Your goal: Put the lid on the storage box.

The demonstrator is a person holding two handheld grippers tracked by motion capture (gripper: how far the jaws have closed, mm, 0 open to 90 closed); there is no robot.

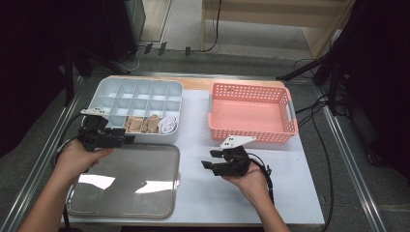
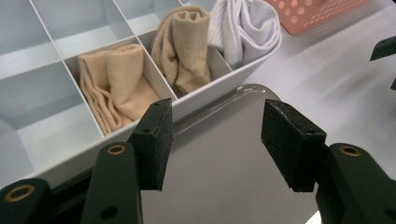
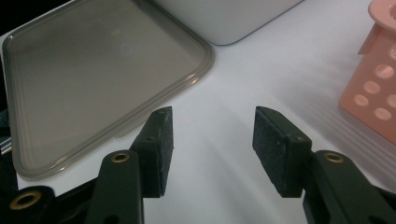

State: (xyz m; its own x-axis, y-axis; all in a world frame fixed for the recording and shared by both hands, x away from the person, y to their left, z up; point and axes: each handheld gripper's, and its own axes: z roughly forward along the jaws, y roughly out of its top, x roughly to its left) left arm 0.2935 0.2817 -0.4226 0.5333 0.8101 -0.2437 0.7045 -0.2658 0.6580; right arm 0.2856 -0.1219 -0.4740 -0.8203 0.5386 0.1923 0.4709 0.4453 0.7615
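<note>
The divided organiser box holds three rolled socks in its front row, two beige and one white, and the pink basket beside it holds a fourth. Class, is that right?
Not quite. The pink basket is empty, as the high view shows. The rest stands: the organiser box holds two beige socks and one white sock in its front row.

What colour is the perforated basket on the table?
Salmon pink basket, best seen in the high view.

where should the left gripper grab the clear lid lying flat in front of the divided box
Probably the rim of the clear lid at its far edge, near the rounded corner just ahead of the left gripper, whose open jaws hold nothing. The lid lies flat on the table, so only the raised rim offers a bite. Come in low from the lid's left, clear of the divided box.
</note>
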